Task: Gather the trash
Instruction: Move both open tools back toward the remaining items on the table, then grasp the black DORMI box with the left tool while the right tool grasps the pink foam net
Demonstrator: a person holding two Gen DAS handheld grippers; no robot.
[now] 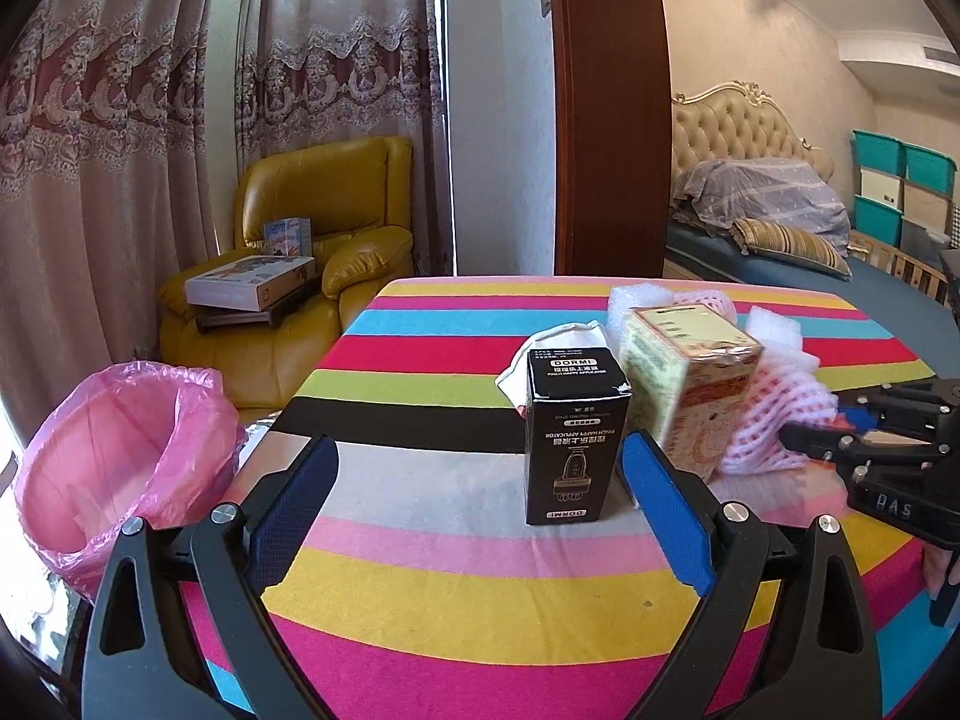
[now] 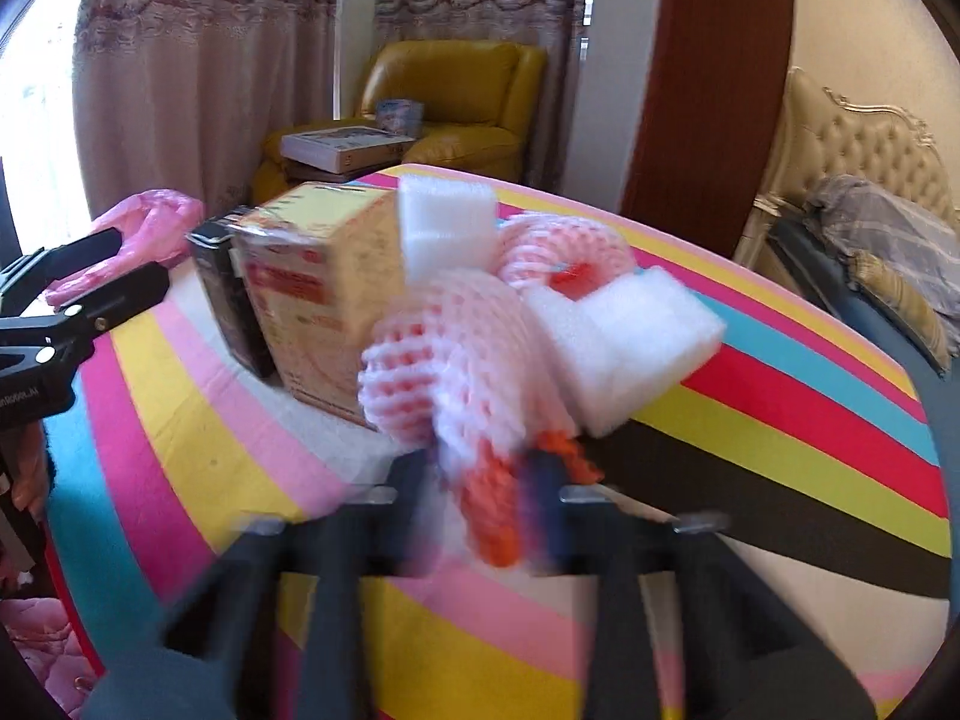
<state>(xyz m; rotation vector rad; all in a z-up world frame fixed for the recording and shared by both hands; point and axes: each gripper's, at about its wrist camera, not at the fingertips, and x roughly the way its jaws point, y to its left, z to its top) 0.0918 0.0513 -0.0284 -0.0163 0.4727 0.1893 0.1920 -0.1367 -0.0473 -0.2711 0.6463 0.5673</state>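
My left gripper [image 1: 474, 489]: fingers spread wide, nothing between the pads, hovering over the near side of the striped table [image 1: 420, 588]. The black DORMI box [image 1: 570, 438] stands upright just ahead of them, closer to the right-hand finger [image 1: 666, 516]; can't tell if it touches.

My right gripper [image 2: 480, 498]: fingers pinched narrow on the pink foam fruit net [image 2: 456, 354], clamped at its lower end. Wrist view is motion-blurred, so exact pad contact is unclear. Seen from the left wrist camera, the same net [image 1: 774, 414] hangs off the right gripper [image 1: 798, 441] tips toward the table's right edge.

Other trash, mid-table toward the far edge: yellow carton [image 1: 684, 378] tilted, right beside the black box; white foam blocks [image 2: 624, 342] and a second pink net [image 2: 564, 252] behind it; a white mask-like piece [image 1: 564, 348] lying behind the black box.

Container: bin lined with a pink bag [image 1: 120, 456], off the table's left edge, mouth open. Contents hard to make out through the plastic.
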